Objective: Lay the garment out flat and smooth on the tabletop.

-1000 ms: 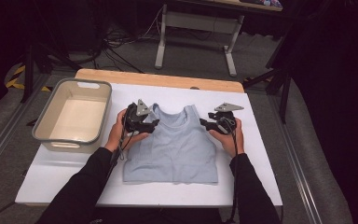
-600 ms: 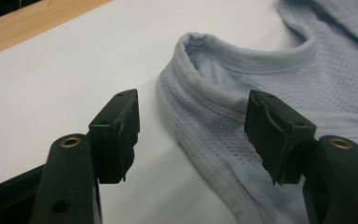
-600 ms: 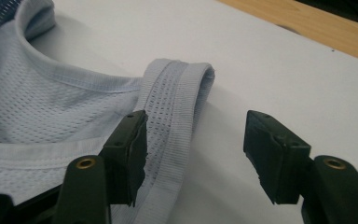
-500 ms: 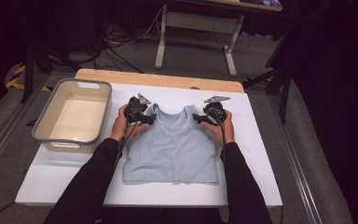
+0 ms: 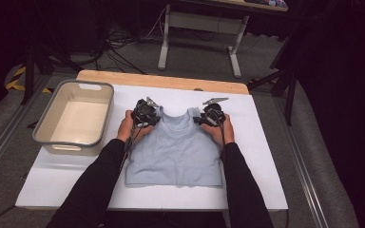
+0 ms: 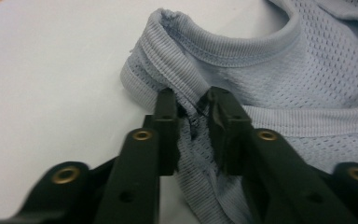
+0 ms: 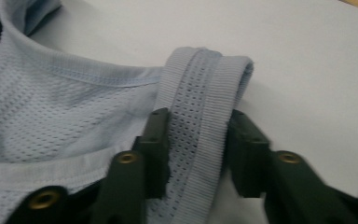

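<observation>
A light blue mesh tank top [image 5: 176,152] lies flat on the white table [image 5: 266,161], neck towards the far side. My left gripper [image 5: 157,117] sits at its left shoulder strap [image 6: 168,70]. In the left gripper view the jaws [image 6: 192,112] have just been closing, and the strap is bunched and pinched between the pads. My right gripper [image 5: 198,119] sits at the right shoulder strap [image 7: 200,93]. Its jaws [image 7: 196,135] have also just been closing, and they press on the strap's two edges.
A grey plastic tub [image 5: 52,141], empty, stands on the table's left part. A wooden strip [image 5: 161,80] runs along the table's far edge. White table shows to the right of the top and in front of it.
Both hands moved away from me and inward onto the shoulder straps. Both pairs of jaws then narrowed around the straps.
</observation>
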A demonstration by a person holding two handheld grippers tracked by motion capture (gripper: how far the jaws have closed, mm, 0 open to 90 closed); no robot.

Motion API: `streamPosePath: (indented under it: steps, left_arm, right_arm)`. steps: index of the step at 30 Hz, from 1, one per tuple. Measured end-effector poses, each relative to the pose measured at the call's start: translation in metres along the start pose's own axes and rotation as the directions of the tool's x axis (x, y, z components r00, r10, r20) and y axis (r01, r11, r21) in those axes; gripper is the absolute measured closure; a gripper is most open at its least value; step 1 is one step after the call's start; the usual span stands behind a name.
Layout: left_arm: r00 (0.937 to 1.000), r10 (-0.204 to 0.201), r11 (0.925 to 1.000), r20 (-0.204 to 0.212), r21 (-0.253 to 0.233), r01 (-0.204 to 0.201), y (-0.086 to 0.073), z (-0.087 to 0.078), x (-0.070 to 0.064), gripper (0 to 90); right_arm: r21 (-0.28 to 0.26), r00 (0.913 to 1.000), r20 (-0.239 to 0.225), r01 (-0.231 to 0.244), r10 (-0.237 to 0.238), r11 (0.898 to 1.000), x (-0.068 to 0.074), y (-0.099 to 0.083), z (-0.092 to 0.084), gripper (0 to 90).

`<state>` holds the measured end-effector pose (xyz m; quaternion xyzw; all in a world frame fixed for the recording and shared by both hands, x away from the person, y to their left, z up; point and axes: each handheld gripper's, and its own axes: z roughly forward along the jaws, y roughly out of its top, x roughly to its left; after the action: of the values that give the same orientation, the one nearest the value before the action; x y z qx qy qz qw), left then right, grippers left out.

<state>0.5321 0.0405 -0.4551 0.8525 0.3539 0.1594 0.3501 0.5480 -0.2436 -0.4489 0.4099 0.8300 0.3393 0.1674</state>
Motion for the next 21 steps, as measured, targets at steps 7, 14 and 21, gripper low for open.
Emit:
streamPosePath:
  steps: [7,14,21]
  left_arm:
    - [0.9986,0.003,0.9997,-0.053,-0.026,-0.004,0.002,-0.009,0.0,86.7]
    - [0.9867,-0.01,0.9915,-0.162,-0.129,-0.011,0.015,-0.034,-0.01,86.9]
    - [0.9738,-0.018,0.9727,-0.227,-0.229,-0.036,0.029,-0.067,-0.021,87.0]
  right_arm:
    - [-0.019,0.9999,-0.009,0.008,-0.008,1.0,0.001,0.002,-0.012,87.5]
    - [-0.131,0.9996,0.018,0.022,-0.02,0.991,0.004,0.009,-0.042,87.7]
    - [-0.255,0.9938,0.09,0.086,-0.065,0.963,0.014,0.021,-0.077,87.9]
